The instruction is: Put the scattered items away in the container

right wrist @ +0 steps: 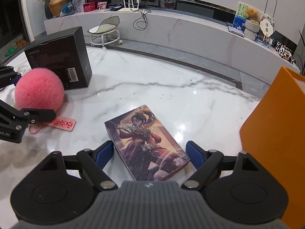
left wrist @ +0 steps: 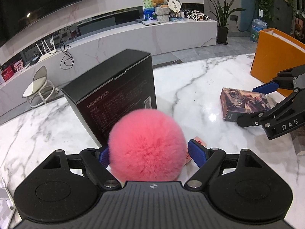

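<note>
Left gripper (left wrist: 147,153) spread astride the pompom (left wrist: 147,145); its tag (right wrist: 60,125) trails on the bench (right wrist: 152,87) and may snag. Right gripper (right wrist: 149,152) spread astride the card box (right wrist: 146,143); skewed edges risk slipping. Bin (right wrist: 276,143) stands right of it.

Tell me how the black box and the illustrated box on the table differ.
The black box stands upright; the illustrated box lies flat. The black box is plain dark with small print and a barcode; the illustrated box shows a colourful painted figure. The illustrated box sits between the right claw's open fingers; the black box stands beyond the pink pom-pom. Both rest on the marble table.
</note>
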